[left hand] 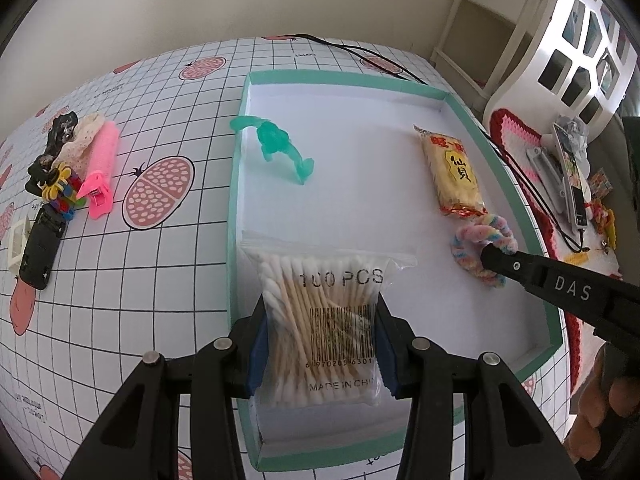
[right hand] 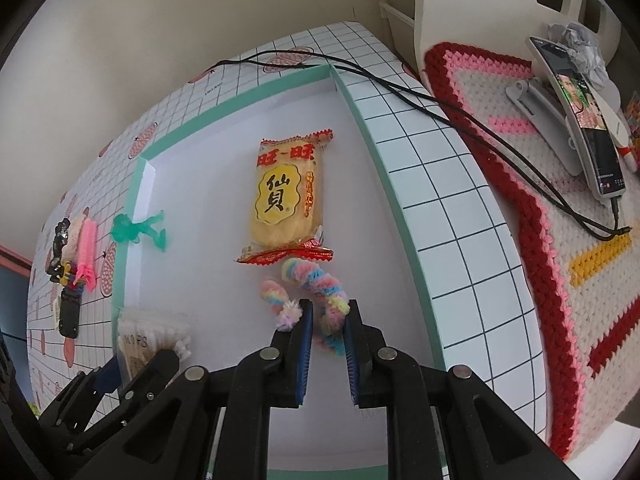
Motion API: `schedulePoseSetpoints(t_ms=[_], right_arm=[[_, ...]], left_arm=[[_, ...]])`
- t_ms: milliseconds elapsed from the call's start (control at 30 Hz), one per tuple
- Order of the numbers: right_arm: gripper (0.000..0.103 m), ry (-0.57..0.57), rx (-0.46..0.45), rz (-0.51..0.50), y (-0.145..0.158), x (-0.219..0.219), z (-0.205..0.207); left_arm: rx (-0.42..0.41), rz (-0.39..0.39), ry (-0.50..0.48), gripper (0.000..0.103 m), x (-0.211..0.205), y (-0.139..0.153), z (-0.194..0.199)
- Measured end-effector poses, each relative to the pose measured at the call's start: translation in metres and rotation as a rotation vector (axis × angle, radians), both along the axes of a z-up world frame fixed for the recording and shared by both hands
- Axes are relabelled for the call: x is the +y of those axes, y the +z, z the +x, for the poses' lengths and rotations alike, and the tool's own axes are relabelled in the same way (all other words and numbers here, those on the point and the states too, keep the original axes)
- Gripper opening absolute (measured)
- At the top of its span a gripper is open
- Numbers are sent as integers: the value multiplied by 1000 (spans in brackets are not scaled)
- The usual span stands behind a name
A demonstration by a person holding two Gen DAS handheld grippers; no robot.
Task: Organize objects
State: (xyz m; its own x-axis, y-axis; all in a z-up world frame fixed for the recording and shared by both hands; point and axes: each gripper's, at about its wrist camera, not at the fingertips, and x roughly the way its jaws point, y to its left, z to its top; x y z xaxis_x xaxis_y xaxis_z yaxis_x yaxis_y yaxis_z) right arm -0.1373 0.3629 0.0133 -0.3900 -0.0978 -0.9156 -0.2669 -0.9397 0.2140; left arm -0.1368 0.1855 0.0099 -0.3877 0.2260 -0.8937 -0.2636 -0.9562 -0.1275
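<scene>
At the far left of the gridded surface (left hand: 168, 288) lies a cluster of small items: a black case (left hand: 40, 252), a flower-shaped clip (left hand: 56, 184), a cream lace piece (left hand: 86, 140) and a pink hair clip (left hand: 102, 168), all touching or just beside one another and well apart from the box. To their right stands the shallow box (left hand: 236, 184) with a teal rim and a white floor. A green toy figure (left hand: 278, 146) leans against the box's left wall, one foot on the white floor. The left gripper (left hand: 320, 344) is clenched on a clear bag of cotton swabs (left hand: 320, 292), its blue-padded fingers (left hand: 256, 356) pressing the bag's two sides; the bag is held over the near left part of the box, at the left wall. Whether the bag touches the floor cannot be told. Further right, a yellow snack packet (right hand: 286, 196) lies flat on the box floor near the right wall. A pastel fuzzy ring (right hand: 316, 292) lies just in front of the packet, touching its lower crimped edge. The right gripper (right hand: 328, 332) is closed on the near part of this ring, which passes between the blue pads. Right of the box, black cables (right hand: 480, 128) run across the surface to a phone (right hand: 584, 120) propped on a crocheted mat (right hand: 560, 280).
</scene>
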Motion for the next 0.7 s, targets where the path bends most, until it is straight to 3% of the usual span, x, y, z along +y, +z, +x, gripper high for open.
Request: schedulePoseSetpoints(t_ms=[567,700], right_arm=[[19,-2,40,15,5,-2,-1],[27,-3,41,19,6,-1,0]], left_arm=[[6,12,-7,54,2,7,0],[26,25,8,55,-2,13,-1]])
